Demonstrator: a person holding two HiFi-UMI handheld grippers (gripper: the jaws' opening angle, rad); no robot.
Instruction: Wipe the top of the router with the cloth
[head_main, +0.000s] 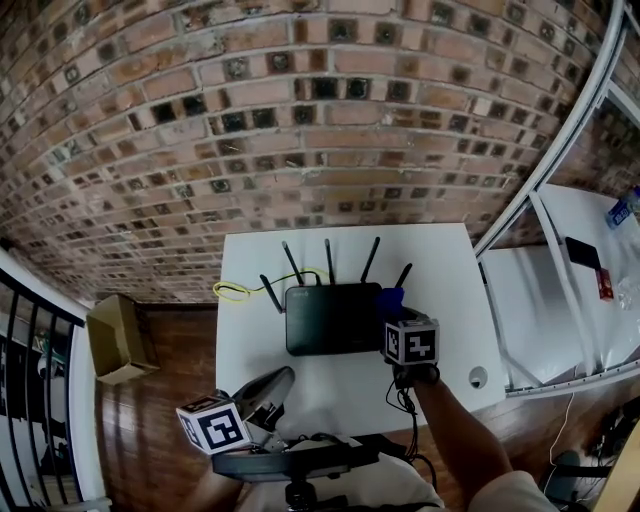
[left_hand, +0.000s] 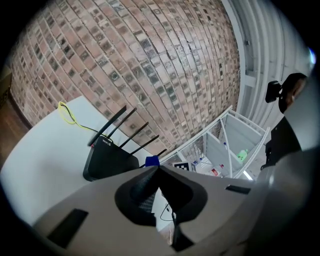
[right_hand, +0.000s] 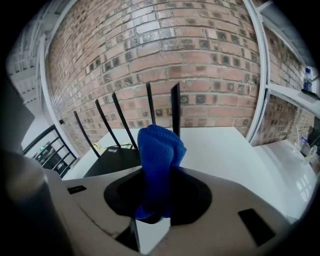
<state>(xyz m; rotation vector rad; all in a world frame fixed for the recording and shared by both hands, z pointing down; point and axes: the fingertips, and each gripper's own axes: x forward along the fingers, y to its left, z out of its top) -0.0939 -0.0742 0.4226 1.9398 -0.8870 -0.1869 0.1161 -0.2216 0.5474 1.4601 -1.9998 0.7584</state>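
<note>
A black router (head_main: 332, 318) with several upright antennas sits on the white table (head_main: 440, 270), its back toward the brick wall. My right gripper (head_main: 394, 318) is at the router's right edge, shut on a folded blue cloth (right_hand: 159, 155) that sticks up between its jaws; the cloth (head_main: 391, 300) shows blue beside the marker cube. In the right gripper view the router (right_hand: 116, 159) lies just left of the cloth. My left gripper (head_main: 268, 392) hovers near the table's front left, jaws shut and holding nothing; its view shows the router (left_hand: 109, 159) ahead.
A yellow cable (head_main: 234, 291) loops from the router's back left. A cardboard box (head_main: 117, 338) stands on the wooden floor left of the table. White shelving (head_main: 570, 290) with small items stands to the right. A black railing (head_main: 30, 390) runs along the far left.
</note>
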